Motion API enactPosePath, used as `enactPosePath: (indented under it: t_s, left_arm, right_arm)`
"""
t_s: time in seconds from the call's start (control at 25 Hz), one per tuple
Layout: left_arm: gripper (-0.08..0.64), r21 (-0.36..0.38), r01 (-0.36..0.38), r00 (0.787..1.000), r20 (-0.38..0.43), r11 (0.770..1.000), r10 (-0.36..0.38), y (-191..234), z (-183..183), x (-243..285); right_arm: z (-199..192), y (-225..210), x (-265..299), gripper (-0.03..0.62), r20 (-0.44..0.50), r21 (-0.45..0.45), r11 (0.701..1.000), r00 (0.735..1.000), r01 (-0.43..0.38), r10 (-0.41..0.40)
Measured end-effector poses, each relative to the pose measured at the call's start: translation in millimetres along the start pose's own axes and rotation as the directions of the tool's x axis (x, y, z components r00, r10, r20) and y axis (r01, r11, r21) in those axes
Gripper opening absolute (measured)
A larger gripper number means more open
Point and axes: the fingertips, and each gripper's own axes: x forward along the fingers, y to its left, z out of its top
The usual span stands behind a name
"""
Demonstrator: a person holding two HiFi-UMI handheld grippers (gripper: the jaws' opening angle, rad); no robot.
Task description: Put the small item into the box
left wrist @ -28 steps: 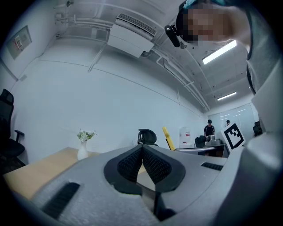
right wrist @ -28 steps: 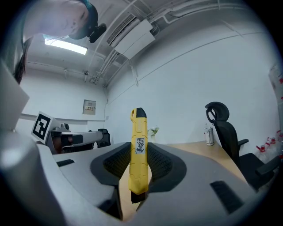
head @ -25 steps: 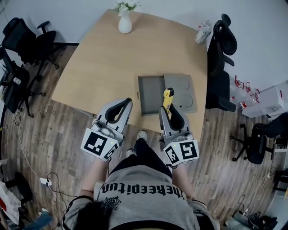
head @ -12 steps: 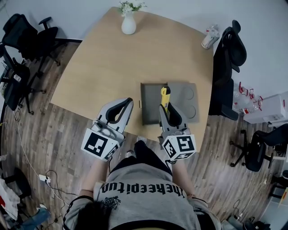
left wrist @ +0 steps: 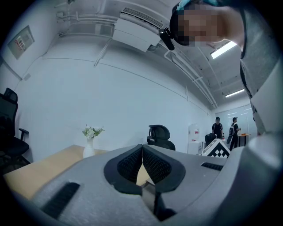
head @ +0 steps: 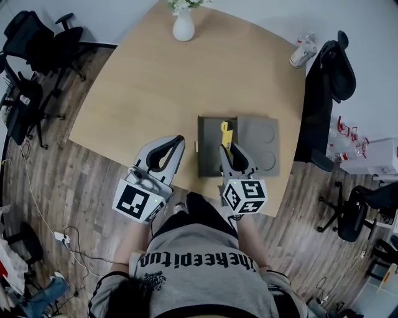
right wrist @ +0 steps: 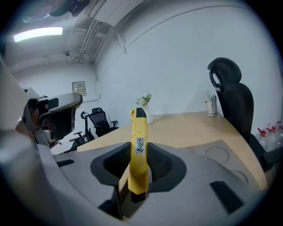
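Worktop (head: pixel 158 87): light wood, rounded corners. Three things on it, well apart. White vase (head: pixel 183 28) with flowers stands upright at the far edge. Small container (head: pixel 301 54) sits at the far right corner; can't tell what kind. Grey box (head: pixel 209 146) lies open near the near edge, lid (head: pixel 264 144) flat just beside it on the right, two round recesses in the lid.

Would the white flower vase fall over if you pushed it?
It might tip: the vase stands upright with a narrow neck and flowers on top. It looks smooth and hard, so it is probably slippery and breakable.
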Motion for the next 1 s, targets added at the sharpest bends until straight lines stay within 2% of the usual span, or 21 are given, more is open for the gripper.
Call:
enactPosePath:
  t_s: [0.24,0.56,1.0]
  left_arm:
    - [0.017,-0.015,-0.014,1.0,-0.014,1.0,0.014,7,-8,3]
    - [0.017,-0.019,-0.043,0.999,-0.032,0.999,0.043,11,-15,6]
    - [0.017,-0.04,-0.091,0.994,-0.07,0.995,0.088,20,-23,4]
  right_arm:
    - [-31,-13,19,0.12,-0.106,0.063,0.998,0.994,0.019,-0.013]
    - [-68,-27,35,0.12,-0.234,0.067,0.996,0.971,0.057,-0.04]
    - [-101,-40,50,0.12,-0.364,0.081,0.99,0.928,0.111,-0.074]
